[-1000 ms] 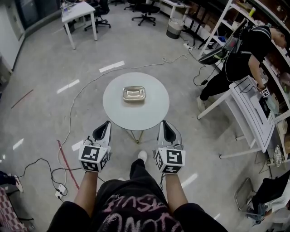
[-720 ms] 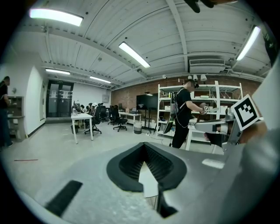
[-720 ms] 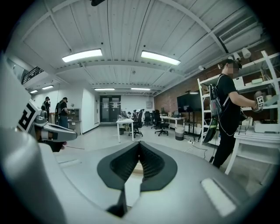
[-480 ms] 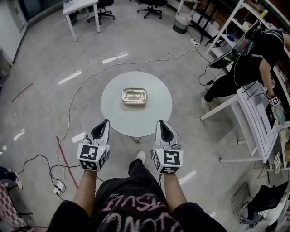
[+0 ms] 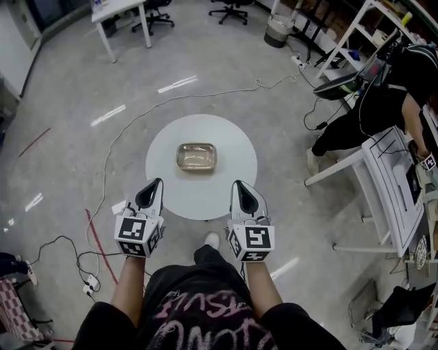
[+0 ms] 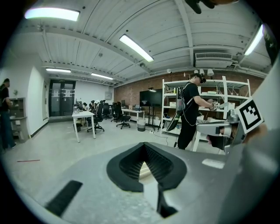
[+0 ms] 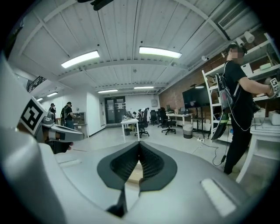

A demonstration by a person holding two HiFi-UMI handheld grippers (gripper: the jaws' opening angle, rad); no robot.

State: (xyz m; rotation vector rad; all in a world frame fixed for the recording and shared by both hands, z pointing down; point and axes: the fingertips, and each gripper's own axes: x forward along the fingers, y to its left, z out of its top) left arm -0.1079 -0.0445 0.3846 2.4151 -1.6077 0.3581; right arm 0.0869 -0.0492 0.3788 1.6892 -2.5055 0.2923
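Observation:
A round white table (image 5: 233, 179) stands on the floor ahead of me in the head view. A shallow metal tray (image 5: 196, 156) rests at its middle. My left gripper (image 5: 151, 189) hovers at the table's near left edge, my right gripper (image 5: 241, 189) at its near right edge. Both are held level, side by side, short of the tray. In the left gripper view the left gripper (image 6: 143, 147) has its dark ribbed pads meeting at the tip, nothing between them. The right gripper (image 7: 139, 145) looks the same in its own view, shut and holding nothing.
A person (image 5: 383, 96) bends over white shelving (image 5: 393, 181) to the right. Cables (image 5: 109, 157) trail across the floor on the left, with a power strip (image 5: 89, 288) near my feet. A white desk (image 5: 120, 11), office chairs and a bin (image 5: 276, 31) stand farther back.
I have moved toward the table; both grippers, earlier short of it, now reach its near edge. The tray lies closer to them. The jaws stayed shut.

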